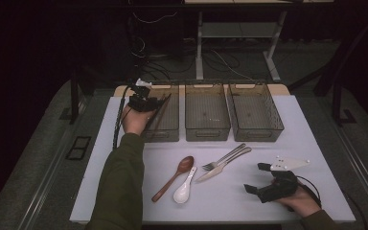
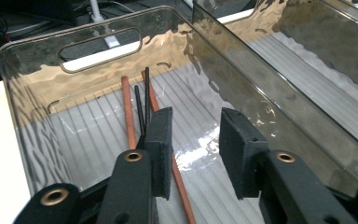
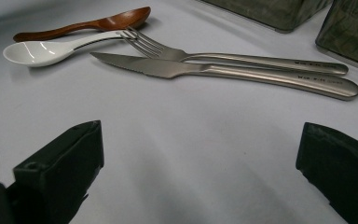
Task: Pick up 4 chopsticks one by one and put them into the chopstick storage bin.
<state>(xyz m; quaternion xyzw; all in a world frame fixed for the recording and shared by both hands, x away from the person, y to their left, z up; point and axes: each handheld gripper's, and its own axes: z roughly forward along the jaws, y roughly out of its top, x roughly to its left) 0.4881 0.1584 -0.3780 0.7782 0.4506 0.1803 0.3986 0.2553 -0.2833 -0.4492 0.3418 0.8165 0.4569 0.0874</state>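
High view: white table point(image 1: 316, 143), three clear smoky bins in a row at the far edge. Left bin point(image 1: 170, 125) has the chopsticks in it; middle bin point(image 1: 207, 112) and right bin point(image 1: 255, 112) sit beside it.

Left gripper point(image 1: 141, 103) is held over the left bin's near-left corner. Left gripper view: jaws parted, pads point(image 2: 161, 149) not pressing on anything. Chopsticks point(image 2: 129, 109) lie loose on the ribbed floor of that bin, two reddish-brown and two thin black ones point(image 2: 143, 100), tips pointing toward the far handle slot, passing under the left pad. So released, sticks are down in the bin.

Right gripper point(image 1: 261, 178) rests at the near-right of the table, jaws wide, nothing between them.

Loose cutlery mid-table, close together: knife point(image 3: 223, 72), fork point(image 3: 233, 58) just behind it, wooden spoon point(image 1: 175, 177), white ceramic spoon point(image 1: 184, 187) just beside it.
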